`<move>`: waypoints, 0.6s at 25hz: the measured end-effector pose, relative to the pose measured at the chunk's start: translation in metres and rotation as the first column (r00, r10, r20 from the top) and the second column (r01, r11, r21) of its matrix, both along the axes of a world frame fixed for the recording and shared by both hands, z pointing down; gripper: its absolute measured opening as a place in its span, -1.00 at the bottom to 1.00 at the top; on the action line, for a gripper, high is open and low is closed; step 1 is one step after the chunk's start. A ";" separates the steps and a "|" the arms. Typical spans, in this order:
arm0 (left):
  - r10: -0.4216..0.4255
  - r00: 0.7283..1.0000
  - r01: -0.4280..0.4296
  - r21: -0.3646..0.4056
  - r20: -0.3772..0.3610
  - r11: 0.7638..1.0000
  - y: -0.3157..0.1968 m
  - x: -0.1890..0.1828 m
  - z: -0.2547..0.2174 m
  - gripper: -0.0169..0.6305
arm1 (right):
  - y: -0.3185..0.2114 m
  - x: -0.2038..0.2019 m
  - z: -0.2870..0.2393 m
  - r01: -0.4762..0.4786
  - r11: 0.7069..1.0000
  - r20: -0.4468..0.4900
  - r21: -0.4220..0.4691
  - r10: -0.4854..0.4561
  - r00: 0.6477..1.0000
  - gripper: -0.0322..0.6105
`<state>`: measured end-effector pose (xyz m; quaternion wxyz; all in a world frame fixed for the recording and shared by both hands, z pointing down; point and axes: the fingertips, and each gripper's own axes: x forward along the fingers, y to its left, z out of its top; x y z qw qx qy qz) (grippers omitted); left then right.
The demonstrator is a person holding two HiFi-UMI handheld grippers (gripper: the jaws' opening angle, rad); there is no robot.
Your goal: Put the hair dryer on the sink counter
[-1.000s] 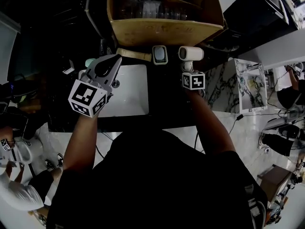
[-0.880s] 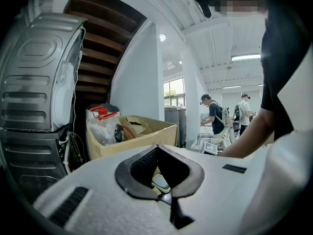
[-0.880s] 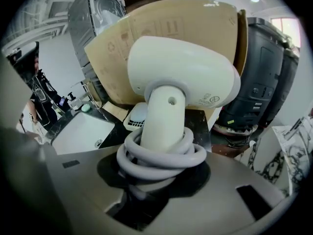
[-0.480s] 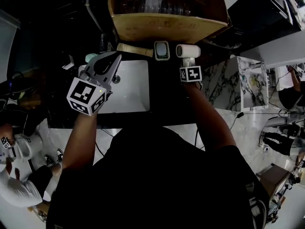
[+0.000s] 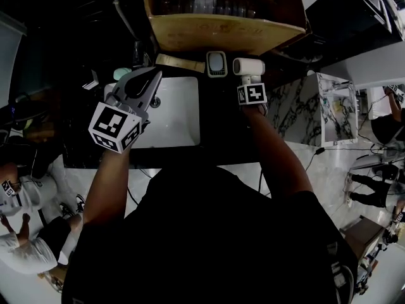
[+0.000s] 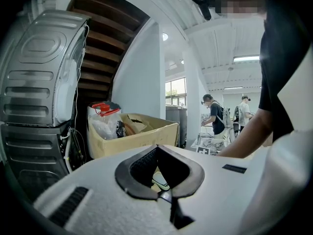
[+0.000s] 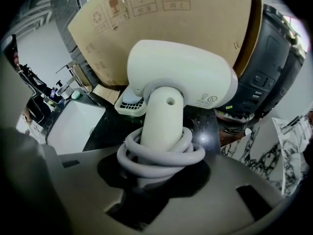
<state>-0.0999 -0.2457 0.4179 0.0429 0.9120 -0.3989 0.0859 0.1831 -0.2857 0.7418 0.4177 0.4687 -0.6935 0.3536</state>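
The white hair dryer (image 7: 181,75) has its grey cord coiled round the handle, and my right gripper (image 7: 157,179) is shut on that handle. In the head view the hair dryer (image 5: 249,66) hangs over the black sink counter (image 5: 224,125), to the right of the white sink (image 5: 174,116), with the right gripper (image 5: 250,82) just under it. My left gripper (image 5: 152,76) hovers over the sink's left part. The left gripper (image 6: 167,195) has its jaws shut and holds nothing.
A large cardboard box (image 5: 221,24) overhangs the counter's back edge. A white soap dish (image 5: 216,63) sits just left of the dryer. A marble-patterned panel (image 5: 319,109) lies to the right. A grey appliance (image 6: 39,82) and people (image 6: 215,114) show in the left gripper view.
My right gripper has carried the hair dryer a little farther back and to the left, toward the soap dish. The left gripper has barely moved.
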 end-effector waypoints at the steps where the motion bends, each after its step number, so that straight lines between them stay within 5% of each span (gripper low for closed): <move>1: -0.001 1.000 0.001 -0.001 -0.001 1.000 0.000 -0.001 0.000 -0.91 | 0.001 -0.001 0.002 0.000 1.000 -0.003 -0.007 0.000 1.000 -0.37; 15: -0.004 1.000 0.004 -0.006 -0.002 1.000 0.002 -0.005 0.004 -0.90 | 0.011 0.001 0.017 -0.020 0.998 0.000 -0.064 0.020 1.000 -0.37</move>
